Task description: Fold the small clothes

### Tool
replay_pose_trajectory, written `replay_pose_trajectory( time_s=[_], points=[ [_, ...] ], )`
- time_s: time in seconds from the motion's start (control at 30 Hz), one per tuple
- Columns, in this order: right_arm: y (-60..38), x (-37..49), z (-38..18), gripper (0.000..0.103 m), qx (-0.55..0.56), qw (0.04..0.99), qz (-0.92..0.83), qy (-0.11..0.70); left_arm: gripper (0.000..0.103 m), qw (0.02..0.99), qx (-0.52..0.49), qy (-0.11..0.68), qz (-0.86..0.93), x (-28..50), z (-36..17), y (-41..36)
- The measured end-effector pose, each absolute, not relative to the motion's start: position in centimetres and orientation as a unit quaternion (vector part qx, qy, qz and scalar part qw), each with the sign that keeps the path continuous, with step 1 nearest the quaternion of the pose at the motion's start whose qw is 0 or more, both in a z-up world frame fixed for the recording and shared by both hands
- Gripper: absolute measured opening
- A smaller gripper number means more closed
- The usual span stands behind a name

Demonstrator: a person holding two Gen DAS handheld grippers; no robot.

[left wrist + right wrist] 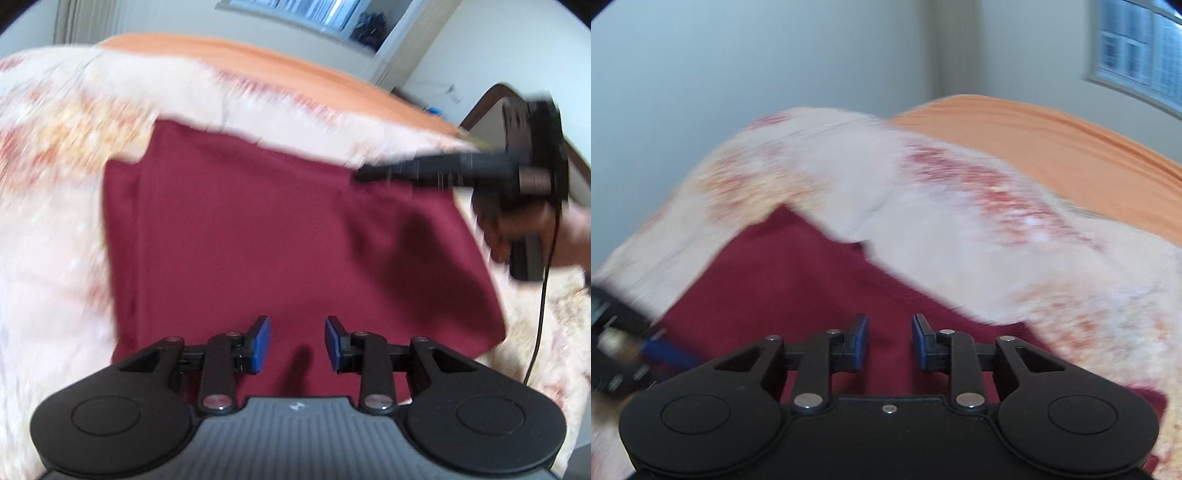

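A dark red garment (277, 229) lies flat on the bed, with a folded strip along its left side. My left gripper (297, 343) hovers over its near edge, blue pads apart and nothing between them. My right gripper (364, 173) reaches in from the right over the garment's far right edge, held by a person's hand (517, 229). In the right wrist view the same garment (798, 288) lies under my right gripper (889, 341), whose pads stand apart with only cloth below them. The left gripper (665, 349) shows blurred at the left edge.
The garment rests on a cream floral bed cover (55, 147) (923, 221). An orange sheet (295, 70) (1052, 140) lies beyond it. A window (1137, 55) and pale walls stand behind. A black cable (543, 314) hangs from the right gripper.
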State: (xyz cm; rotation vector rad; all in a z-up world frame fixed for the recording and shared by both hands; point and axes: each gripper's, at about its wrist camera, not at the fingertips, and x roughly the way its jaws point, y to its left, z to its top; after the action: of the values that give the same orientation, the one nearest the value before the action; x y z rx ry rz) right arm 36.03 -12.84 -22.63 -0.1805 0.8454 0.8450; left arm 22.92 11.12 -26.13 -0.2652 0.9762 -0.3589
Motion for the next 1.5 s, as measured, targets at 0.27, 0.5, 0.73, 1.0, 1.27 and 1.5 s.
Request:
replay_pose_trajectory(
  time_s=[0.27, 0.5, 0.73, 1.0, 1.27, 1.5],
  points=[
    [-14.5, 37.2, -22.8, 0.028, -0.088, 0.847, 0.352, 0.388, 0.04, 0.862, -0.094, 0.466, -0.177, 27.8, -25.9, 10.1],
    [-11.8, 40.2, -24.5, 0.027, -0.21, 0.812, 0.384, 0.387, 0.046, 0.854, -0.087, 0.481, -0.176, 27.0, -27.2, 9.1],
    [-10.5, 40.0, -25.4, 0.019, -0.31, 0.764, 0.421, 0.377, 0.046, 0.853, -0.101, 0.482, -0.175, 26.7, -27.5, 9.9],
    [-11.4, 40.7, -24.4, 0.0, -0.295, 0.784, 0.412, 0.358, 0.048, 0.851, -0.11, 0.483, -0.174, 27.1, -27.9, 10.2],
    [-11.8, 41.1, -23.9, 0.008, -0.357, 0.746, 0.434, 0.359, 0.048, 0.852, -0.108, 0.482, -0.176, 26.8, -28.0, 10.3],
    [-10.6, 40.9, -23.1, 0.017, -0.253, 0.755, 0.475, 0.374, 0.058, 0.856, -0.112, 0.474, -0.174, 27.0, -27.7, 10.0]
  ],
)
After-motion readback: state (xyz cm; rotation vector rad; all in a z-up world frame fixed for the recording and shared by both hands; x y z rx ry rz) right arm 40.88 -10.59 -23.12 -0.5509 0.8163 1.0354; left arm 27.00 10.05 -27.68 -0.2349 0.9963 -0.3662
